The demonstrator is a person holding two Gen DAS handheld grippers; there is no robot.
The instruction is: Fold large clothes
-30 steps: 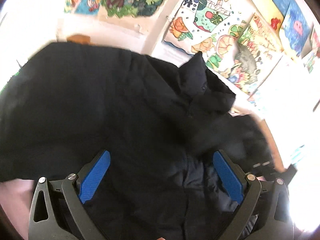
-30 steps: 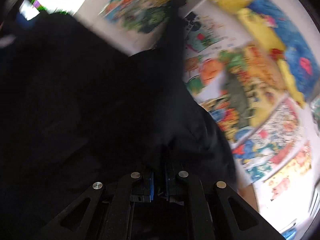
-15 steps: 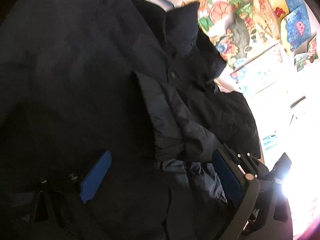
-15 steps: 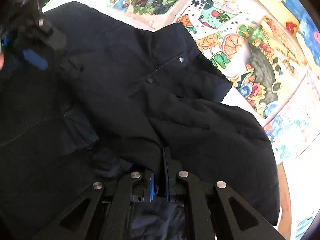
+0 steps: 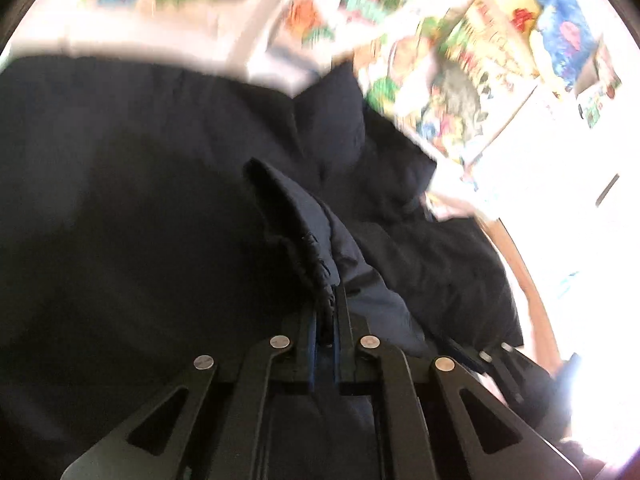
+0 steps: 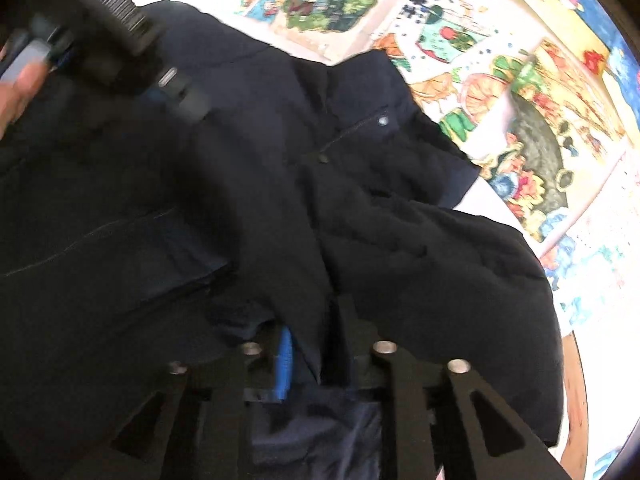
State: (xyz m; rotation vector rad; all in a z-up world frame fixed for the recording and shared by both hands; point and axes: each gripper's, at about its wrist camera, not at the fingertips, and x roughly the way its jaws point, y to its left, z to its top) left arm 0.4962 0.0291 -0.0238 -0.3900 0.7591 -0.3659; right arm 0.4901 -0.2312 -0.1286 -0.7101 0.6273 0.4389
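Note:
A large dark navy jacket (image 5: pixel 160 200) lies spread over the table and fills most of both views. My left gripper (image 5: pixel 326 320) is shut on a raised ridge of the jacket's fabric, which runs up and away from the pinched jaws. In the right wrist view the jacket (image 6: pixel 400 260) shows a snap button (image 6: pixel 383 120) near its collar. My right gripper (image 6: pixel 316 344) has its jaws opening. A flap of jacket hangs loose between them, and one blue pad (image 6: pixel 284 360) is bare. The left gripper's body (image 6: pixel 120 36) shows at the upper left, with a hand (image 6: pixel 16 92) behind it.
Colourful children's drawings (image 6: pixel 540 140) cover the table beyond and to the right of the jacket; they also appear blurred in the left wrist view (image 5: pixel 460 100). The table's curved wooden edge (image 5: pixel 532 300) runs down the right side, and bright light lies past it.
My left gripper went from wide open over the jacket to shut on a ridge of its fabric, moving in closer. My right gripper, shut on the fabric before, has parted its jaws.

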